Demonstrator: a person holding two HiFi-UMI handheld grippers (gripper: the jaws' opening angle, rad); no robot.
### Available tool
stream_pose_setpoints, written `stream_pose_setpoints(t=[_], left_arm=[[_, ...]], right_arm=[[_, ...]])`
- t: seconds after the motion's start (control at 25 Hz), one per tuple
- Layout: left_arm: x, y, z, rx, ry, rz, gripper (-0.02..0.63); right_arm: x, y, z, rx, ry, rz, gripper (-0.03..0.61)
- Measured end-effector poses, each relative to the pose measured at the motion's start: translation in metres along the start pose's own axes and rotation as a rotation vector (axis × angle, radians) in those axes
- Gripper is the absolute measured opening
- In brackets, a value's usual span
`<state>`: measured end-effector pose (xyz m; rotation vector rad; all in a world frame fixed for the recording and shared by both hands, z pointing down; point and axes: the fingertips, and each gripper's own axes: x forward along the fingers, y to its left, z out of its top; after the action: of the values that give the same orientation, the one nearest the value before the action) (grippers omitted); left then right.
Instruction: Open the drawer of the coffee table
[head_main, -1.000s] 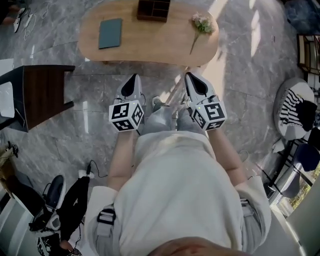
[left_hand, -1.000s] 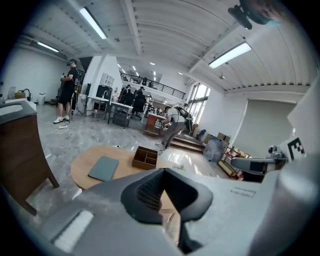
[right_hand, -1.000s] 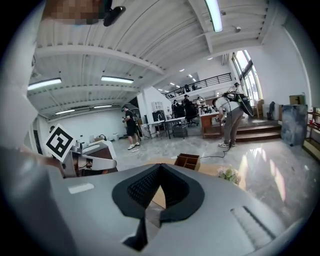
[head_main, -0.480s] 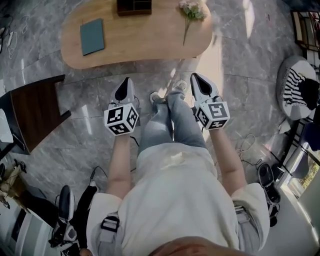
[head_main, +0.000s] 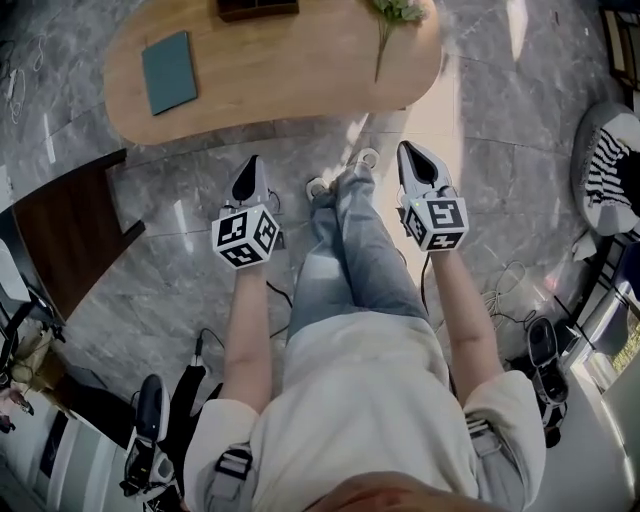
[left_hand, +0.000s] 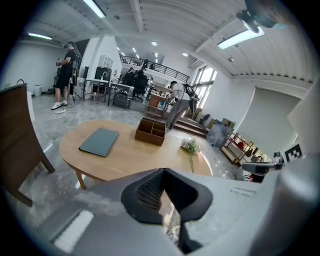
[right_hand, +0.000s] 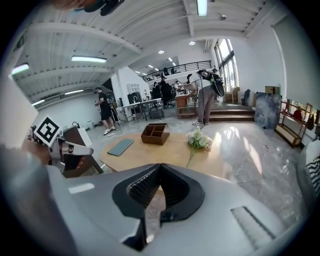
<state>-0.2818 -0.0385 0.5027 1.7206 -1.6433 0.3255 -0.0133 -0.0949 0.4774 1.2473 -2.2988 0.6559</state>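
The oval wooden coffee table (head_main: 280, 85) stands ahead of me, low on the marble floor. On its top lie a teal book (head_main: 168, 70), a brown divided box (head_main: 258, 8) and a flower sprig (head_main: 390, 20). No drawer front shows in any view. My left gripper (head_main: 251, 162) is shut and empty, held above the floor short of the table's near edge. My right gripper (head_main: 409, 150) is also shut and empty, level with it on the other side of the person's legs. Both gripper views look over the table (left_hand: 125, 160) (right_hand: 170, 147) from above its top.
A dark wooden side table (head_main: 70, 225) stands to the left. Cables (head_main: 500, 290) and shoes lie on the floor to the right, beside a striped cushion (head_main: 605, 165). People stand at desks (left_hand: 125, 90) and stairs (right_hand: 225, 116) behind the table.
Both grippers have sunk and stayed shut. In the head view the table has slid toward the top edge and the person's legs stretch further forward between the grippers.
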Motion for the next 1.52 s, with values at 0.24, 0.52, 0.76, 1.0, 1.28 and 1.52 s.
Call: stream_pose_setpoints(t=[0.24, 0.52, 0.76, 1.0, 1.28, 1.52], left_arm=[[0.045, 0.022, -0.032, 0.037, 0.042, 0.016, -0.002], [0.095, 0.046, -0.079, 0.088, 0.112, 0.033, -0.002], [0.126, 0.063, -0.11, 0.072, 0.162, 0.041, 0.073], [0.163, 0.083, -0.13, 0.126, 0.197, 0.048, 0.205], [0.195, 0.095, -0.146, 0.136, 0.205, 0.024, 0.324], [0.22, 0.098, -0.147, 0.21, 0.179, 0.02, 0.404]], right_arm=[[0.027, -0.035, -0.043, 0.039, 0.041, -0.046, 0.002], [0.068, -0.061, -0.103, 0.042, 0.112, -0.068, 0.005], [0.094, -0.082, -0.146, 0.059, 0.181, -0.093, 0.054], [0.121, -0.103, -0.173, 0.074, 0.214, -0.11, 0.158], [0.148, -0.12, -0.203, 0.023, 0.282, -0.102, 0.243], [0.168, -0.135, -0.212, 0.004, 0.29, -0.104, 0.316]])
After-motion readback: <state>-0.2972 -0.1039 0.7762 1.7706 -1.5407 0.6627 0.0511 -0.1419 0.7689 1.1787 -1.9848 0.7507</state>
